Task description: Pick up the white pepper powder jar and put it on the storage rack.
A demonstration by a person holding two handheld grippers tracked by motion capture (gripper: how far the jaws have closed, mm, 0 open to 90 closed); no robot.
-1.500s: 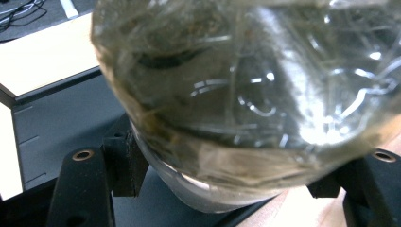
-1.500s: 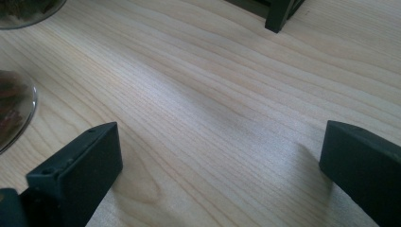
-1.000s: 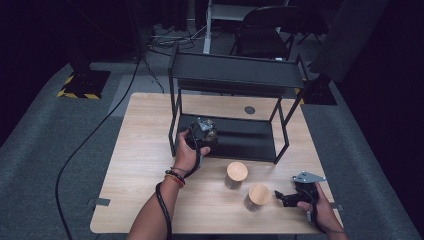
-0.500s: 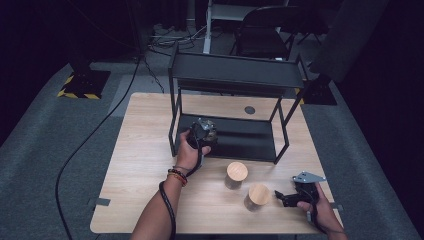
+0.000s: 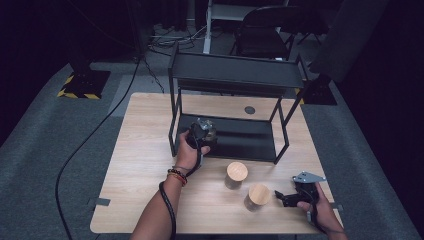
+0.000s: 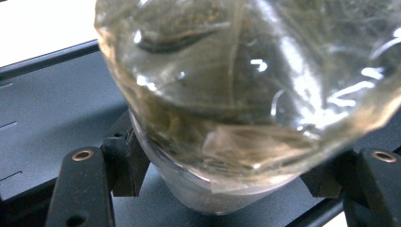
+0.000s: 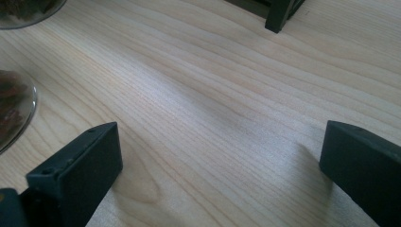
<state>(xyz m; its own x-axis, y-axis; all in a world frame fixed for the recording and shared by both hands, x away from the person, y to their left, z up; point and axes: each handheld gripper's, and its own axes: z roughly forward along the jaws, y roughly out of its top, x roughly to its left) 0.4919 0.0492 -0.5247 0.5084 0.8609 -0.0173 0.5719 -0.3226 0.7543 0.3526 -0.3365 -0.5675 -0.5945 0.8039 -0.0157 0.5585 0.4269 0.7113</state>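
Note:
A clear glass jar [image 6: 246, 94] with brownish contents sits between the jaws of my left gripper [image 6: 227, 161], whose pads [image 6: 125, 158] press on its lower part. In the high view the left gripper [image 5: 204, 134] holds this jar [image 5: 210, 130] at the front left corner of the black rack's lower shelf [image 5: 245, 140]. Whether the jar rests on the shelf I cannot tell. My right gripper [image 5: 279, 197] lies low on the table at the front right, pointing left. Its jaws stand wide apart over bare wood, and the right gripper [image 7: 220, 156] holds nothing.
Two glass jars with wooden lids stand on the wooden table [image 5: 145, 150], one [image 5: 236, 175] before the rack and one [image 5: 259, 196] just left of the right gripper. The rack's top shelf [image 5: 235, 75] overhangs the lower shelf. A rack leg [image 7: 279, 14] shows far ahead.
The left forearm has swung slightly at the bottom edge. The jar stays gripped at the shelf's front left. The right hand has not moved.

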